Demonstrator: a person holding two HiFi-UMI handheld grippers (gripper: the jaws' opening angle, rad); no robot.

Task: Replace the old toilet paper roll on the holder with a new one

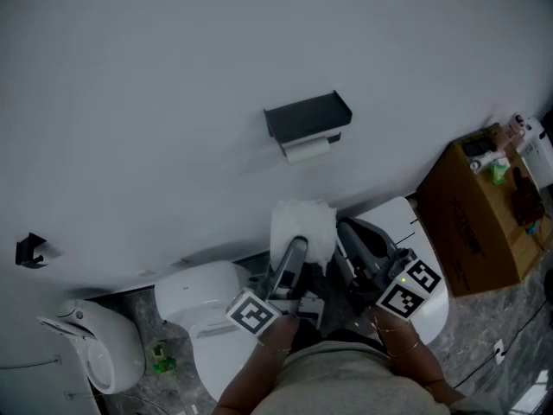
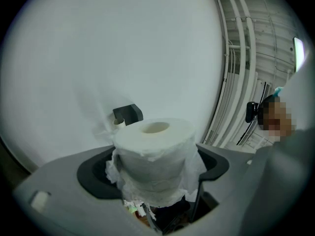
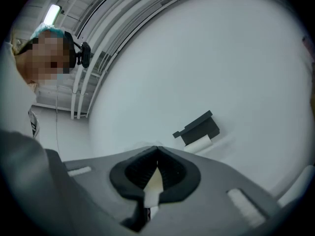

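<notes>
Toilet roll [image 2: 155,156] clamped in left tongs [image 1: 296,251], right tongs [image 3: 156,154] closed and empty, holder [image 1: 307,115] on wall

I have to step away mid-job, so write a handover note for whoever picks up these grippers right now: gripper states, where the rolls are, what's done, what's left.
Left gripper: shut on the new roll.
Right gripper: jaws together, holding nothing.
Holder: on the wall ahead, apart from both grippers. The old roll still hangs under it and looks thin.
Done: new roll picked up.
Left: take the old roll off the holder, probably with the free right gripper, then fit the new one.
</notes>
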